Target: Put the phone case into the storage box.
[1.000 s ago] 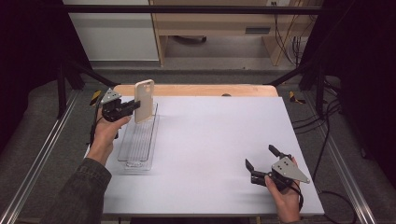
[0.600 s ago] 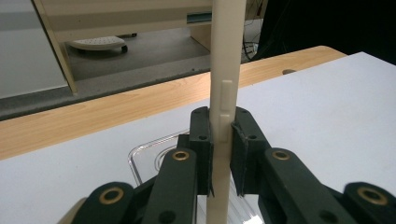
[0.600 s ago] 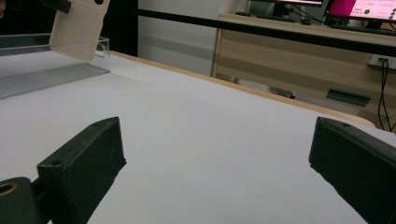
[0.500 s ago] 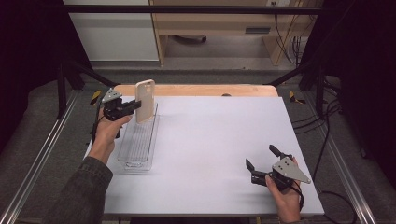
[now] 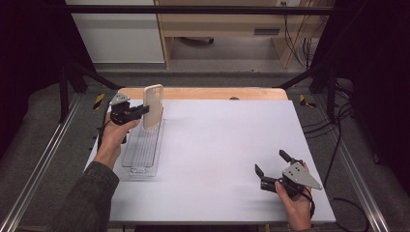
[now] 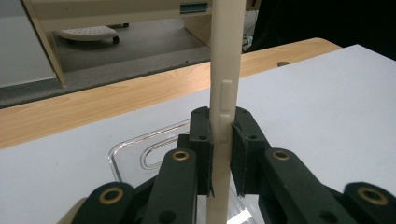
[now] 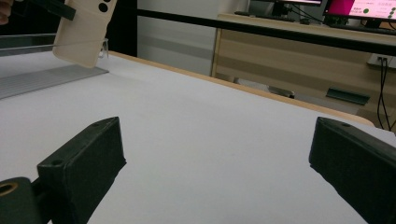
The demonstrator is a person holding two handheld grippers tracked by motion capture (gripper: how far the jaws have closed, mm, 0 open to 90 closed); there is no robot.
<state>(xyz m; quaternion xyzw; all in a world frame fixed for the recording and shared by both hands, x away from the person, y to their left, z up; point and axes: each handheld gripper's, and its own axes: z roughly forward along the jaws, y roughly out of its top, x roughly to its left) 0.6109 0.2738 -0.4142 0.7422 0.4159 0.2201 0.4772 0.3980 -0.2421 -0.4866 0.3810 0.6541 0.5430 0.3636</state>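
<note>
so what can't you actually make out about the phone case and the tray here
- Phone case, left gripper view: top cut off by the frame's edge, lower end hidden behind the left gripper.
- Clear tray, high view: too small and see-through to read its ridges.
- Right gripper view: case's top cut off.

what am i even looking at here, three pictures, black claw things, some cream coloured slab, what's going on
A person sits at a white table and holds a hand tool with two black jaws in each hand. The wide picture is from a camera above, looking down; the other two come from small cameras riding on each tool, looking along its jaws.

The left gripper is clamped on a cream phone case, holding it upright above a clear plastic tray that lies on the table. In the left gripper view you see the case's thin edge pinched between the pads.

The right gripper rests near the table's front right, jaws wide open, nothing between them. Its view looks across the table toward the case.
</note>
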